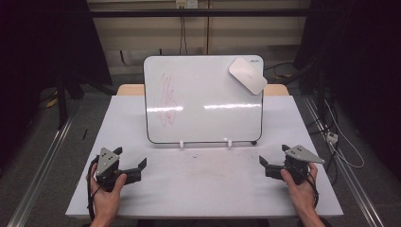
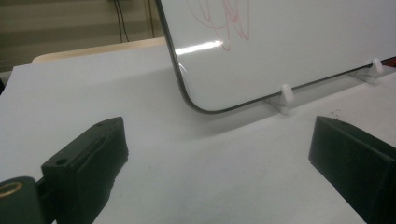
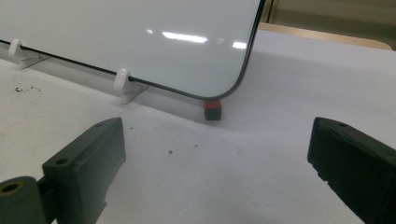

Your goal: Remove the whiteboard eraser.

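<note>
Bare table [image 1: 203, 184] before whiteboard [image 1: 208, 90] (upright).

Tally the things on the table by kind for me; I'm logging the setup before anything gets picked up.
Whiteboard with red scribble: 1
White eraser, at the board's top right corner: 1
White clips holding the board's bottom edge: 2
Small red and black block at the board's lower corner: 1
Hand-held grippers, left gripper and right gripper, both open: 2
Total: 7

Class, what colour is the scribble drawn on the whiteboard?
Red. The scribble sits on the left part of the whiteboard, clearest in the high view.
</note>
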`<control>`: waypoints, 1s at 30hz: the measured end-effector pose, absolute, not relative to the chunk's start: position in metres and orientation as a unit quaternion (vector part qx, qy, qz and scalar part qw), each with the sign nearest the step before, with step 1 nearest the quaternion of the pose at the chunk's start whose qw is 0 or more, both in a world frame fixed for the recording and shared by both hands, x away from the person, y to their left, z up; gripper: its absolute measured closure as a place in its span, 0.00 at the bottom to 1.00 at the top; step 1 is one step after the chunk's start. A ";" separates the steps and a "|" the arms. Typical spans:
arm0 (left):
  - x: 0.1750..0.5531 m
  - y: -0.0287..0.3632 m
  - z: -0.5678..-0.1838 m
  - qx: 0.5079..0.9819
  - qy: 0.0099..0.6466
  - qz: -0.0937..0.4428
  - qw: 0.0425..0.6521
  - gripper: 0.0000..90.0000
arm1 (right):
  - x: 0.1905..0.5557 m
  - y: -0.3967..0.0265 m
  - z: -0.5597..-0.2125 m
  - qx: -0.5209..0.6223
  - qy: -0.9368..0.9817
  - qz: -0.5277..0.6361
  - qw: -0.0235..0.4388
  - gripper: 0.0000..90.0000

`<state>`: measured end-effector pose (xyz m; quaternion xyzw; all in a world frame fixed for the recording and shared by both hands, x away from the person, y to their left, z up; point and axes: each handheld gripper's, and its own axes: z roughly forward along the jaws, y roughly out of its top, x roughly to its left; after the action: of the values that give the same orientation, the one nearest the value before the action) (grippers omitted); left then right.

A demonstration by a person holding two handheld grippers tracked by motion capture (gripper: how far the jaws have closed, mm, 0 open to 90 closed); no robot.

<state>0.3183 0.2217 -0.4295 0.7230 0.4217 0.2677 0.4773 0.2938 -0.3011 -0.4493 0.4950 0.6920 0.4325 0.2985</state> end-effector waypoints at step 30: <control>0.318 0.219 -0.430 0.723 0.422 0.258 0.483 0.05 | 0.305 -0.292 -0.440 0.495 0.690 0.448 0.281 0.09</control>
<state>0.3179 0.2188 -0.4302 0.7227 0.4215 0.2577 0.4833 0.3054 -0.2921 -0.4399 0.4945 0.6900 0.4479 0.2807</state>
